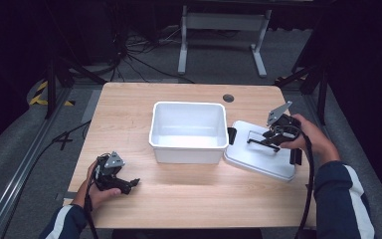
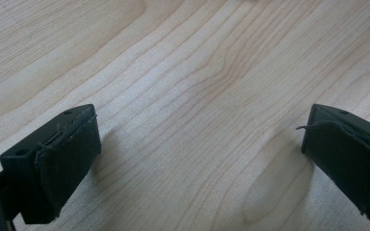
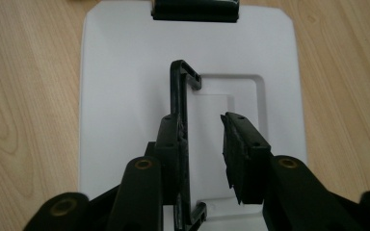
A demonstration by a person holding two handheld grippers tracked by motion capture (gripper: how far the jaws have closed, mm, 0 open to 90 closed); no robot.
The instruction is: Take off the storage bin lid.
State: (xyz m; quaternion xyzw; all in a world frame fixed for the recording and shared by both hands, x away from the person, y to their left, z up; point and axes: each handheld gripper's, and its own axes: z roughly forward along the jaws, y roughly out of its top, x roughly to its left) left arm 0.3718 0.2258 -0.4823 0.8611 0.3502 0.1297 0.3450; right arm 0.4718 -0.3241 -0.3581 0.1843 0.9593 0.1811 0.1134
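A white plastic bin (image 1: 186, 154) stands in the middle of the wooden table. Its white lid (image 1: 256, 162) lies flat to the right of it, with a black handle (image 1: 261, 142) standing up from its top. My right gripper (image 1: 268, 137) hovers over that lid. In the right gripper view the handle (image 3: 178, 86) rests along the inner face of one jaw while the other jaw stands apart from it, so my right gripper (image 3: 202, 122) is open over the lid (image 3: 125, 96). My left gripper (image 1: 132, 183) rests low at the table's near left, open (image 2: 200, 159), bare wood between its jaws.
Black clips sit on the lid's ends: one clip (image 1: 232, 135) beside the bin, another clip (image 1: 294, 155) near my right hand. A round cable hole (image 1: 228, 98) lies at the table's far edge. Dark floor with cables and a white frame lies beyond.
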